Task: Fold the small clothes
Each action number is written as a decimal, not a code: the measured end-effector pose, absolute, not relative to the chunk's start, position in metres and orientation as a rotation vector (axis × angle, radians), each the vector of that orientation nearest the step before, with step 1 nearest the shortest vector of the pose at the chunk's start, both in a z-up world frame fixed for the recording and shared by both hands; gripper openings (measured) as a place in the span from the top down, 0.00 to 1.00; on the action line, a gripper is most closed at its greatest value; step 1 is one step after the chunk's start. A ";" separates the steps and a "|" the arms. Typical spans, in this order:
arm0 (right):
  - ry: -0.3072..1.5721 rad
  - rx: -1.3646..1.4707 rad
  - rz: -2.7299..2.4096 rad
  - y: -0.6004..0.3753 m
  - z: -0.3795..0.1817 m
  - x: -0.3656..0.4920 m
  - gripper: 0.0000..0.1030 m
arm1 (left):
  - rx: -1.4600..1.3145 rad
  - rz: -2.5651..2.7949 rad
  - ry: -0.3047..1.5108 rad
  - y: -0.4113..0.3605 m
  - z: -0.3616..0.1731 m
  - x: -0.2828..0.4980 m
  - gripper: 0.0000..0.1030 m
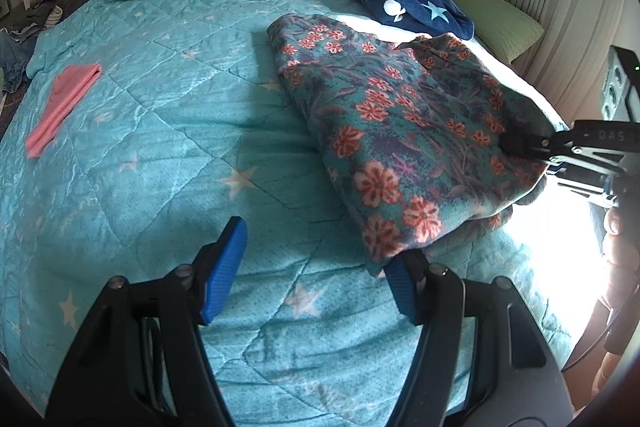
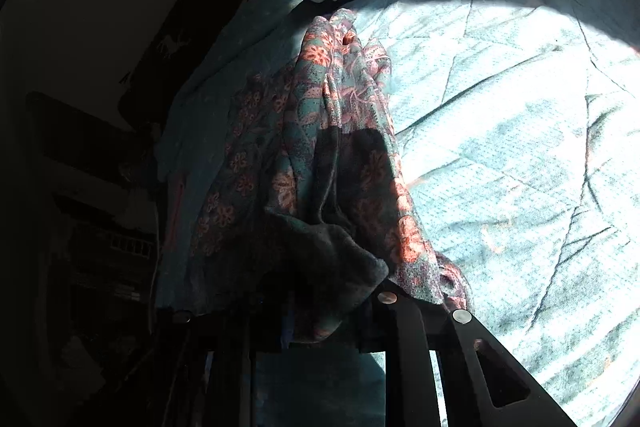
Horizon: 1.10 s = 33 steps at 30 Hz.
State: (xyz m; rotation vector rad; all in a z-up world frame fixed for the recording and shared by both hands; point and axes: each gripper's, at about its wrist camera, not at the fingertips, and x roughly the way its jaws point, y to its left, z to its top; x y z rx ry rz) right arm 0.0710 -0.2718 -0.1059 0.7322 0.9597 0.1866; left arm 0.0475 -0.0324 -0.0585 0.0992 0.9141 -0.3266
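Note:
A floral fleece garment (image 1: 400, 131), teal with orange flowers, lies folded over on the right half of the bed. My left gripper (image 1: 318, 247) hovers open at its near corner. The right blue pad (image 1: 402, 285) sits just under that corner, and the left pad (image 1: 224, 267) stands over bare quilt. My right gripper (image 1: 520, 145) comes in from the right and is shut on the garment's right edge. In the right wrist view the floral garment (image 2: 340, 147) bunches up and drapes over the jaws, hiding the fingertips.
A teal star quilt (image 1: 160, 115) covers the bed. On its left side lies a folded pink cloth (image 1: 60, 107). Behind the garment are a navy star blanket (image 1: 404, 3) and green pillows (image 1: 504, 23). A hand (image 1: 616, 227) holds the right gripper in bright sunlight.

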 end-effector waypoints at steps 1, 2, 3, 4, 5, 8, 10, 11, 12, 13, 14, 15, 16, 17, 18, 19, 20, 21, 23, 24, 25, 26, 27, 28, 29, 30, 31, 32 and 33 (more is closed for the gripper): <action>0.929 0.711 0.177 -0.267 -0.097 0.063 0.91 | 0.101 -0.330 0.912 -0.033 -0.058 0.047 0.35; 0.886 0.681 0.158 -0.267 -0.084 0.055 0.92 | 0.100 -0.339 0.910 -0.033 -0.057 0.045 0.35; 0.842 0.644 0.140 -0.265 -0.069 0.045 0.93 | 0.102 -0.343 0.908 -0.033 -0.056 0.044 0.35; 0.817 0.608 0.123 -0.264 -0.057 0.038 0.95 | 0.110 -0.341 0.906 -0.034 -0.056 0.044 0.35; 0.818 0.577 0.104 -0.266 -0.051 0.035 0.95 | 0.115 -0.342 0.906 -0.033 -0.057 0.043 0.35; 1.015 0.546 0.115 -0.272 -0.080 0.045 0.87 | 0.113 -0.338 0.924 -0.029 -0.063 0.044 0.35; 1.067 0.677 0.098 -0.286 -0.106 0.043 0.84 | 0.118 -0.338 0.924 -0.026 -0.064 0.040 0.35; 1.061 0.717 0.107 -0.291 -0.110 0.038 0.84 | 0.124 -0.340 0.921 -0.025 -0.063 0.038 0.35; 1.043 0.719 0.103 -0.292 -0.107 0.034 0.84 | 0.131 -0.344 0.920 -0.024 -0.062 0.036 0.35; 1.024 0.689 0.086 -0.291 -0.100 0.031 0.84 | 0.141 -0.346 0.919 -0.024 -0.061 0.034 0.35; 1.012 0.634 0.066 -0.287 -0.092 0.029 0.83 | 0.151 -0.347 0.918 -0.023 -0.060 0.032 0.35; 1.003 0.573 0.050 -0.281 -0.083 0.028 0.82 | 0.158 -0.348 0.919 -0.023 -0.058 0.031 0.35; 0.986 0.517 0.030 -0.275 -0.073 0.027 0.80 | 0.160 -0.353 0.920 -0.022 -0.055 0.028 0.35; 0.960 0.469 0.013 -0.270 -0.063 0.025 0.80 | 0.152 -0.362 0.922 -0.021 -0.051 0.026 0.35; 0.929 0.429 0.004 -0.266 -0.052 0.024 0.80 | 0.131 -0.378 0.926 -0.020 -0.045 0.024 0.35; 0.901 0.399 0.009 -0.260 -0.042 0.025 0.80 | 0.101 -0.403 0.926 -0.020 -0.037 0.023 0.35; 0.883 0.384 0.027 -0.255 -0.034 0.028 0.80 | 0.071 -0.439 0.913 -0.021 -0.027 0.022 0.35; 0.871 0.384 0.056 -0.254 -0.024 0.049 0.80 | 0.048 -0.477 0.892 -0.023 -0.015 0.021 0.35; 0.851 0.393 0.138 -0.246 -0.018 0.074 0.80 | 0.017 -0.548 0.849 -0.032 0.004 0.025 0.35; 0.848 0.389 0.176 -0.240 -0.016 0.082 0.80 | 0.005 -0.575 0.831 -0.038 0.011 0.029 0.35; 0.851 0.377 0.204 -0.230 -0.021 0.083 0.83 | 0.000 -0.592 0.819 -0.044 0.013 0.035 0.35; 0.865 0.366 0.211 -0.223 -0.025 0.090 0.87 | -0.004 -0.601 0.817 -0.051 0.011 0.043 0.35; 0.887 0.367 0.201 -0.215 -0.034 0.082 0.90 | -0.012 -0.606 0.829 -0.056 0.005 0.053 0.38; 0.919 0.382 0.179 -0.215 -0.047 0.089 0.92 | -0.018 -0.607 0.861 -0.061 -0.007 0.064 0.49; 0.955 0.401 0.145 -0.219 -0.063 0.096 0.93 | -0.006 -0.589 0.912 -0.066 -0.024 0.076 0.53; 0.993 0.408 0.086 -0.223 -0.078 0.104 0.94 | 0.015 -0.554 0.973 -0.068 -0.043 0.086 0.66; 1.020 0.423 0.039 -0.232 -0.093 0.105 1.00 | 0.026 -0.515 1.037 -0.067 -0.063 0.092 0.78; 1.032 0.480 0.047 -0.242 -0.105 0.101 1.00 | 0.010 -0.509 1.046 -0.062 -0.075 0.092 0.79; 1.031 0.554 0.081 -0.254 -0.116 0.095 1.00 | -0.002 -0.531 1.006 -0.056 -0.076 0.087 0.79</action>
